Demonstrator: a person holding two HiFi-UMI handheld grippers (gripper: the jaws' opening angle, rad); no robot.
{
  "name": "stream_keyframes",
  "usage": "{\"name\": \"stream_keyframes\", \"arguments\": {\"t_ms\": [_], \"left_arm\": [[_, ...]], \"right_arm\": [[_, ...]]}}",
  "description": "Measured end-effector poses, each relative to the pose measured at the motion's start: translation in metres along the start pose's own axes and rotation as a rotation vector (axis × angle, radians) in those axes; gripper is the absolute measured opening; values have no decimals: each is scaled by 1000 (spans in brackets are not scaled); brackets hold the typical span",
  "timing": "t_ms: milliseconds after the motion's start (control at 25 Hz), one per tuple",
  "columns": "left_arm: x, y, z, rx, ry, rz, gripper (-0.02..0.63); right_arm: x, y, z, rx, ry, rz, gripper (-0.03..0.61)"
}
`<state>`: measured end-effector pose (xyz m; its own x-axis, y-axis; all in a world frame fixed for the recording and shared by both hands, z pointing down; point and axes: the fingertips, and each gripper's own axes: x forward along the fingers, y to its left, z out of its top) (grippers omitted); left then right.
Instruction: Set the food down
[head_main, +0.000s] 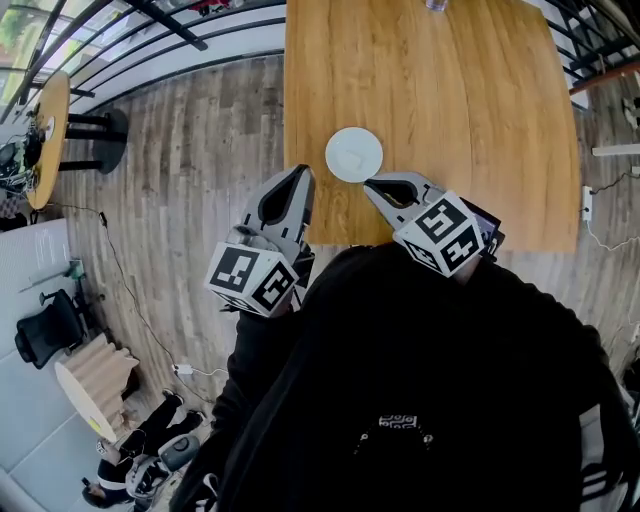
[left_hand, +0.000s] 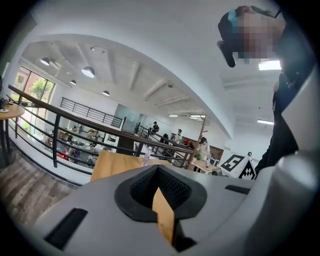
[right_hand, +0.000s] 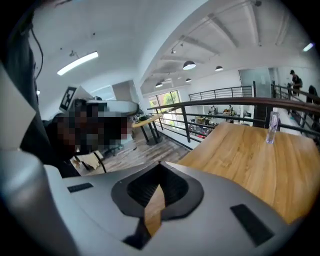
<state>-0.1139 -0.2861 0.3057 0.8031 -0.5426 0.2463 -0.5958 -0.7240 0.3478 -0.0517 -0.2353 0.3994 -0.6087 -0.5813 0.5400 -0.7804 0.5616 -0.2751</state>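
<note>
Neither gripper carried anything. The left gripper (head_main: 302, 172) had its jaws together with nothing between them, and the right gripper (head_main: 369, 184) was likewise closed and empty. The only candidate for the task's thing was a white plate (head_main: 353, 154) resting on the wooden table (head_main: 470, 120), close to its near edge. Whether any food lay on it could not be made out; its face looked almost plain white. Judged from that, the setting-down step looked finished or not yet begun, with no carry in hand. Any next move would call for parting a pair of jaws before reaching for the rim. From the plate, the left gripper's tip sat at about 7 o'clock and the right's at about 5 o'clock, both just beside it and not touching. The tabletop ran clear toward 12 o'clock, where a small bottle (right_hand: 272, 127) stood at the far end, well apart. The table's left edge dropped to plank floor (head_main: 190, 180) at 9 o'clock, with a railing (head_main: 180, 60) beyond at 10 o'clock.
</note>
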Motion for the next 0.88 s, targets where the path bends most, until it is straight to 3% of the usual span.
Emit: {"name": "stream_keyframes", "arguments": {"t_ms": [360, 880], "left_arm": [[3, -22, 8, 23, 3, -108, -2], [-18, -26, 20, 28, -48, -119, -2]], "right_arm": [[-16, 18, 33, 12, -99, 76, 18], [-24, 59, 86, -79, -204, 138, 18]]}}
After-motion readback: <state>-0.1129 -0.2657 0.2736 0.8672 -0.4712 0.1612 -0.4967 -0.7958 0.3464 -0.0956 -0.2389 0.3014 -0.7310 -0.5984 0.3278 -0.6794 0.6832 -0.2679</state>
